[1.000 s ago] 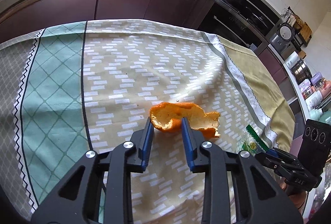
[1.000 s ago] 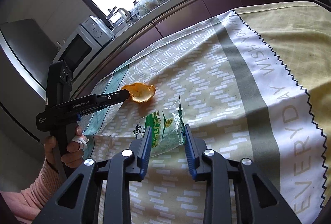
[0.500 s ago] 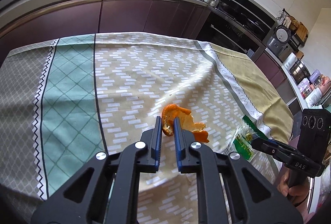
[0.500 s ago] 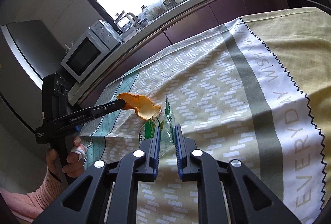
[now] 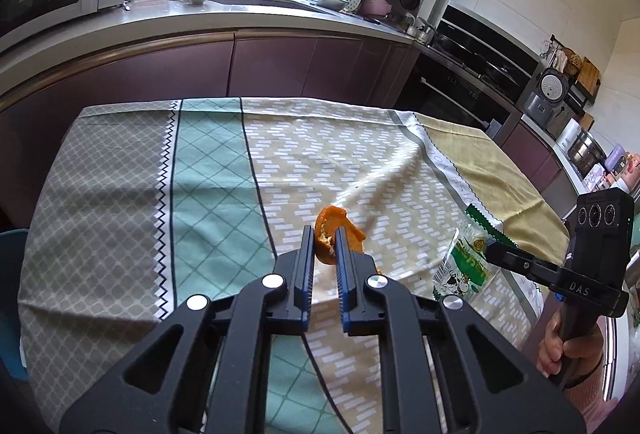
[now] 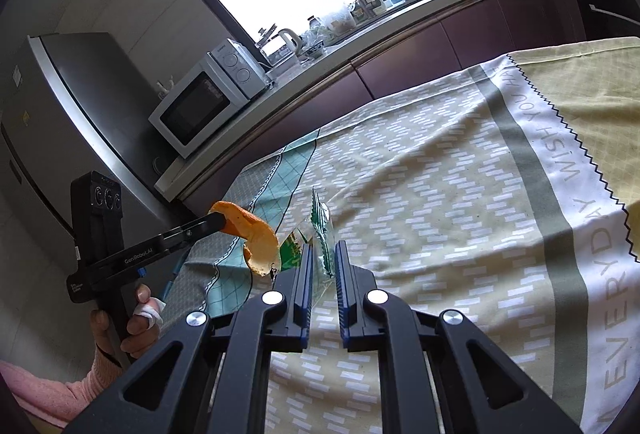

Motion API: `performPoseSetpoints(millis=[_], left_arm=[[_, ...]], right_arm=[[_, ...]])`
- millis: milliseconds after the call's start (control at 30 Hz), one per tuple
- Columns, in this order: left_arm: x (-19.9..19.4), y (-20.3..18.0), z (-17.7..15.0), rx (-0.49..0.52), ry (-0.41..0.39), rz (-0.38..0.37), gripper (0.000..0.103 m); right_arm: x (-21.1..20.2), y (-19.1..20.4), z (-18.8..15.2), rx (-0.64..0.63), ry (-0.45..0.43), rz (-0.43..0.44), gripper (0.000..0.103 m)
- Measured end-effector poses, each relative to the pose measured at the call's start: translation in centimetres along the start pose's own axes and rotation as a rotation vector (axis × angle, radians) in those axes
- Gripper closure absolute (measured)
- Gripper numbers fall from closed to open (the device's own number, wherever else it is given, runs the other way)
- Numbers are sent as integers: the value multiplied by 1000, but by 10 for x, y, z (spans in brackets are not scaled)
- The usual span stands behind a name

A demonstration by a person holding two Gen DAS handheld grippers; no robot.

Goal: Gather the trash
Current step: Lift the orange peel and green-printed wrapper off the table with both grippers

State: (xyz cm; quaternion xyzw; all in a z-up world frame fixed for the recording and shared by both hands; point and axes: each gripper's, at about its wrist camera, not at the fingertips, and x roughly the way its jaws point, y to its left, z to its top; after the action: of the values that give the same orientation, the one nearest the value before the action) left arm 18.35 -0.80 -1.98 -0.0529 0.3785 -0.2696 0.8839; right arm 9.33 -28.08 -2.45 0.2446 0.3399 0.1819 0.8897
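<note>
I had the left hand-held gripper pinching the orange peel, which stood clear above the tablecloth covering the counter, its long curl hanging down from the fingertips in the right wrist view. The right hand-held gripper was closing on the clear green-printed snack wrapper, whose thin film sat between the pads; its long axis ran up and away from the jaws, the zigzag-cut end topmost. Seen from the left wrist, that wrapper dangled near the counter's right edge, lifted off the cloth. Both pieces of trash were already at their own gripper, so what the coming move turned on, I judged, was where a bin stood, and I could not see one for certain; only a blue rim showed past the counter's left edge, nearer the left hand. Readable writing: "GenRobot.AI" on the left gripper's side, "DAS" on the right one's, and "WISH YOU HA" and "EVERYDAY" along the tablecloth's white band. The wrapper's print was too small to read.
</note>
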Motion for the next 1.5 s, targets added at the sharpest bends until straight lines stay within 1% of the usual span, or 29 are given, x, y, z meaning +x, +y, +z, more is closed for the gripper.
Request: performPoseSetpoints(millis=[100, 467, 800, 1500], left_arm=[[-16, 10, -4, -17, -12, 2, 92], [-65, 47, -21, -69, -56, 63, 92], [-99, 61, -28, -77, -90, 112, 92], [-138, 84, -36, -92, -143, 176, 93]], right_arm=[[5, 10, 0, -13, 4, 19, 93], [30, 50, -3, -69, 40, 97, 93], [48, 81, -6, -113, 71, 142, 93], [76, 124, -13, -173, 125, 189, 93]])
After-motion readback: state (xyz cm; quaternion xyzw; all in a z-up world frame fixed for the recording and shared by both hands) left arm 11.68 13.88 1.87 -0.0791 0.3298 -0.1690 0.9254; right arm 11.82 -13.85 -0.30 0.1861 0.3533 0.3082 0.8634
